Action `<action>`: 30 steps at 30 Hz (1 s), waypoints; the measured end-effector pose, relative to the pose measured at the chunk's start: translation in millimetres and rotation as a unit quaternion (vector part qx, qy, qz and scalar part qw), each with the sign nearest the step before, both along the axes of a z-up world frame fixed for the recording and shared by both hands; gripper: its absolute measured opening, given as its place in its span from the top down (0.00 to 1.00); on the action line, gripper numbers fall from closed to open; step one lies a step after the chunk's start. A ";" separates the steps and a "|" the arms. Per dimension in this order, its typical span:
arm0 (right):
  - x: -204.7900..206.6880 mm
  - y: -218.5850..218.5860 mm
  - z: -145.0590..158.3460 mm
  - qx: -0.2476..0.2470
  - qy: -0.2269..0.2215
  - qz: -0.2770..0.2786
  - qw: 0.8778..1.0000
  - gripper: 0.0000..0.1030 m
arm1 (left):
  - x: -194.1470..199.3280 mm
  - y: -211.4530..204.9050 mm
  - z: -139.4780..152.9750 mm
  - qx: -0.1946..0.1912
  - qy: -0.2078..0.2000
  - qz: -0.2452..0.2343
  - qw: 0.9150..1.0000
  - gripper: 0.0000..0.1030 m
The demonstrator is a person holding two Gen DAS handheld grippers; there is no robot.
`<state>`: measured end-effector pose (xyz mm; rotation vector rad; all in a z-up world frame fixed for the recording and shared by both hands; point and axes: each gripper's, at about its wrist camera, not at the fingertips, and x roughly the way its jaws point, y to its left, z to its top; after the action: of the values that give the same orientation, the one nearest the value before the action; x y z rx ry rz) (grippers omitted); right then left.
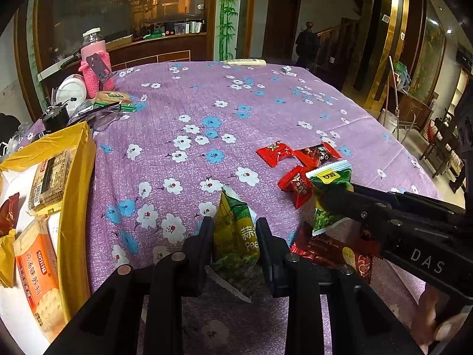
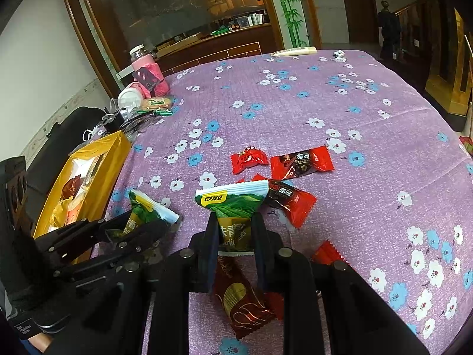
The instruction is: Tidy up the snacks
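Two green pea packets are each pinched in a gripper above the purple flowered tablecloth. At far left sits the yellow box holding crackers. The left gripper is clamped on one pea packet; right of it, the right gripper grips the other pea packet. Red candies lie just beyond, a dark red wrapper beneath.
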<state>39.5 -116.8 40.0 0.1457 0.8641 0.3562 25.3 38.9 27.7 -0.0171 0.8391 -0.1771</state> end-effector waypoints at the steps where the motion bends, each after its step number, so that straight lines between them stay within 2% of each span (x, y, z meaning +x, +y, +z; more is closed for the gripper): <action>1: -0.1 -0.1 0.3 0.001 0.000 0.000 1.000 0.81 | 0.0 0.2 0.0 -0.001 0.001 0.000 1.000 0.71; 13: -0.1 0.5 0.4 0.002 0.000 0.001 1.000 0.81 | 5.0 0.0 -5.6 -0.005 0.016 -0.002 1.000 0.71; 30: -0.9 1.8 0.8 0.001 -0.001 0.001 1.000 0.81 | 1.9 1.4 -0.8 -0.014 0.005 0.000 1.000 0.71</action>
<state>38.6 -115.0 40.8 0.1471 0.8614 0.3584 27.2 40.3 26.9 -0.0438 0.8467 -0.1894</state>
